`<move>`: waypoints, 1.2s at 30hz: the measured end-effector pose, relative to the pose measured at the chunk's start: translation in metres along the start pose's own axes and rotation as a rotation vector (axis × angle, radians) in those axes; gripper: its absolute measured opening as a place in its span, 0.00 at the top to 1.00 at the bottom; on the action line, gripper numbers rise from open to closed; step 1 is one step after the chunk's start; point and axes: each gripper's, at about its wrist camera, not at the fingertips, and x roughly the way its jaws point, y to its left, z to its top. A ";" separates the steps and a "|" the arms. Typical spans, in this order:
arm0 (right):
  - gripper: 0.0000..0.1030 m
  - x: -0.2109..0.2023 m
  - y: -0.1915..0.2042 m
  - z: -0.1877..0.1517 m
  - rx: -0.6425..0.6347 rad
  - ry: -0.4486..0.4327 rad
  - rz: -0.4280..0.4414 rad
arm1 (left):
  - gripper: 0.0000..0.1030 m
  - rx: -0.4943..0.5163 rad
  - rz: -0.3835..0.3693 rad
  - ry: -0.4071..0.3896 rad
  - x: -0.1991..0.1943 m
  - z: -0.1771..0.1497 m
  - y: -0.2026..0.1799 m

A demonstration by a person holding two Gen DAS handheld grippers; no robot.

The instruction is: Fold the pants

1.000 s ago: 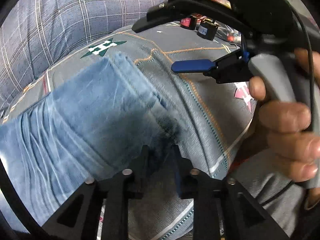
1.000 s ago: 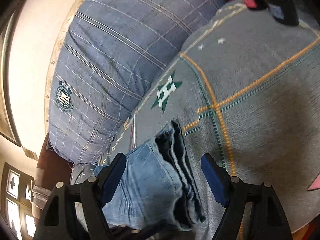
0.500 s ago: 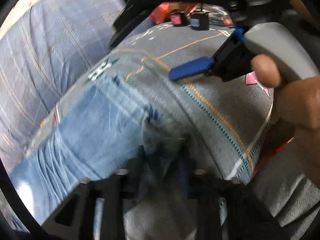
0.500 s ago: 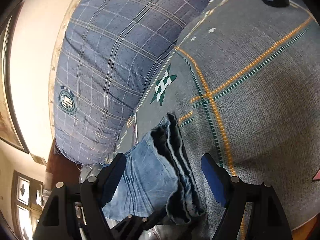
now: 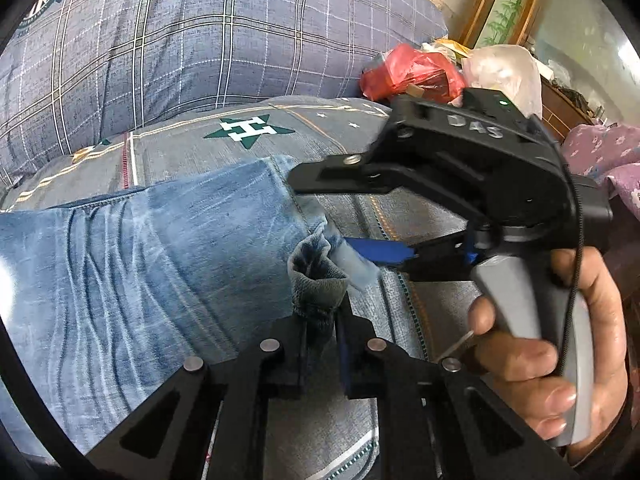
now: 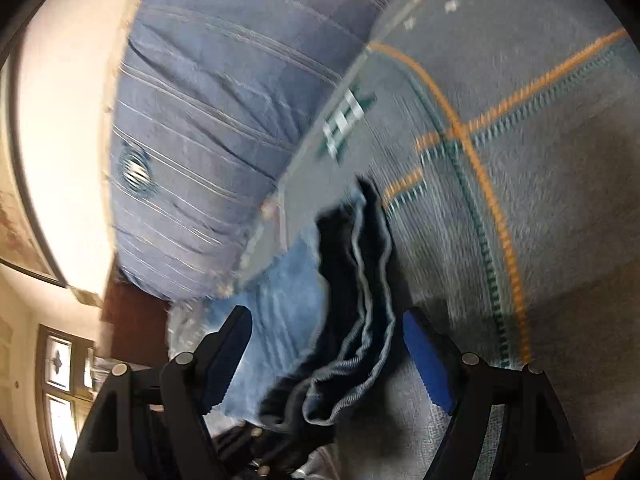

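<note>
Several stacked layers of hem show at the end of the jeans (image 5: 160,264), which lie stretched across a grey patterned bedspread (image 5: 400,412) with a plaid pillow (image 5: 200,32) behind them. The left gripper (image 5: 320,320) has its fingers closed on a bunched corner of that hem end, the denim puckered up between them. The right gripper (image 6: 324,356) has its fingers spread wide, one on each side of the layered hem edges, not touching the cloth as far as the blurred right wrist view lets me judge; in the left wrist view one blue finger pad (image 5: 376,250) lies just beside the pinched corner. The main risk, I think, is an uneven hold: the left pinch looks to sit on a crumpled wad, so it may hold only some of the layers, and the lower leg could slide free and stay on the bed when the end is lifted. If the right fingers close on only the top edges, the two legs would separate and the fold would come out skewed. The two tools are also very near each other, so a hasty closing could knock one finger against the other or trap the bedspread along with the denim. Red and white plastic bags (image 5: 412,72) sit well apart at the far edge and seem no hazard.
</note>
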 end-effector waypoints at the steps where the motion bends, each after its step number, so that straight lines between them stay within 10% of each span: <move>1: 0.22 0.003 0.001 0.000 -0.003 0.011 -0.011 | 0.88 0.001 -0.004 -0.002 -0.001 -0.001 -0.002; 4: 0.32 0.007 0.009 0.000 -0.032 -0.001 -0.059 | 0.88 -0.018 -0.019 -0.018 -0.001 0.001 0.004; 6: 0.76 0.009 0.012 -0.003 -0.034 -0.002 -0.060 | 0.88 -0.021 -0.020 -0.029 0.000 0.004 0.009; 7: 0.83 0.007 0.016 -0.004 -0.047 -0.012 -0.040 | 0.88 -0.024 -0.030 -0.040 -0.003 0.003 0.010; 16: 0.86 0.009 0.120 -0.034 -0.351 -0.105 0.145 | 0.89 -0.142 -0.080 -0.192 -0.085 0.001 0.057; 24: 0.86 0.090 0.203 -0.069 -0.457 0.036 0.268 | 0.88 -0.349 -0.073 -0.223 -0.129 -0.039 0.165; 30: 0.79 0.186 0.187 -0.087 -0.385 0.188 0.097 | 0.73 -0.589 -0.088 -0.077 -0.090 -0.075 0.232; 32: 0.75 0.195 0.176 -0.086 -0.327 0.240 0.112 | 0.49 -0.595 -0.136 -0.082 -0.091 -0.073 0.231; 34: 0.47 0.179 0.181 -0.082 -0.325 0.220 0.169 | 0.26 -0.563 -0.129 -0.105 -0.096 -0.070 0.224; 35: 0.20 0.167 0.186 -0.080 -0.336 0.191 0.202 | 0.24 -0.542 -0.117 -0.125 -0.100 -0.070 0.218; 36: 0.15 0.149 0.189 -0.079 -0.350 0.136 0.231 | 0.24 -0.531 -0.113 -0.131 -0.101 -0.070 0.215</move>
